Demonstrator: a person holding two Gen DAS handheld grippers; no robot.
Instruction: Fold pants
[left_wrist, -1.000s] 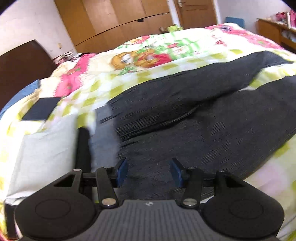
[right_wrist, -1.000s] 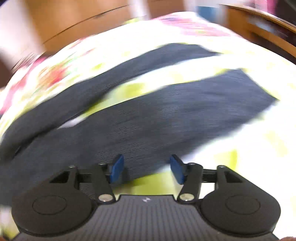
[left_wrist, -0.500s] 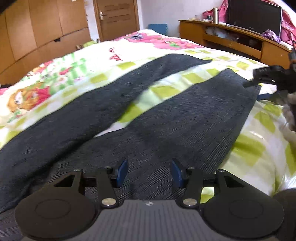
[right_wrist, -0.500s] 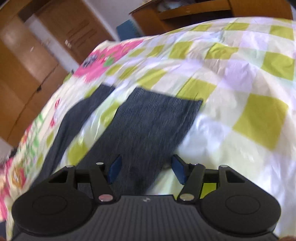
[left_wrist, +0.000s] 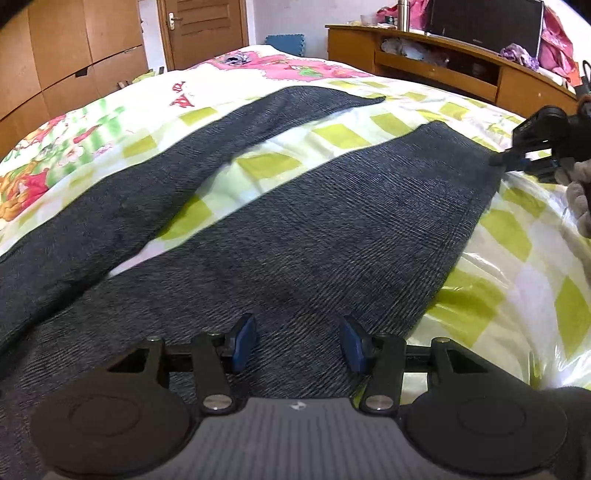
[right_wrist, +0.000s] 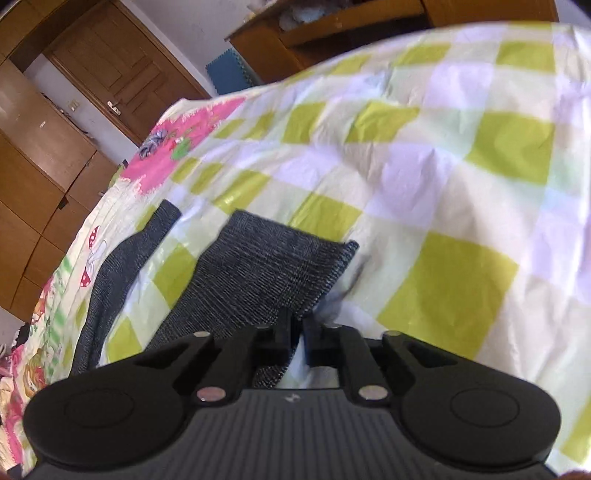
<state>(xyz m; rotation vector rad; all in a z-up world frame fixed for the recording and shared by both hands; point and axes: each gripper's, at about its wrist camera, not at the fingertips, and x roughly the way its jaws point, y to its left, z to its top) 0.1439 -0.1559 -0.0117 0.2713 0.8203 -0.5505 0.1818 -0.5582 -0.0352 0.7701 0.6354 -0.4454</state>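
the pants (left_wrist: 303, 236) lie spread flat on the bed (left_wrist: 509, 236), a dark charcoal knit with a fine ribbed, heathered weave. the two legs run apart in a v, with a wedge of the green-and-white checked cover (right_wrist: 443, 155) showing between them. the near leg is broad and smooth, ending in a straight stitched hem; the far leg (left_wrist: 207, 140) is narrower in view and reaches toward the pink floral part of the cover.

the left gripper (left_wrist: 297, 345) hovers low over the upper part of the near leg, its blue-padded fingers (left_wrist: 243, 343) spread wide with nothing between them.

the right gripper (right_wrist: 297, 338) sits at the hem corner of the near leg, its fingers drawn together and pinching the edge of the fabric; a fold of cloth (right_wrist: 271, 373) passes under the closed tips. in the left wrist view this same gripper (left_wrist: 517, 158) touches the far hem corner.

a wooden wardrobe (left_wrist: 55, 62), a door (left_wrist: 203, 29) and a low wooden cabinet (left_wrist: 443, 66) stand beyond the bed.
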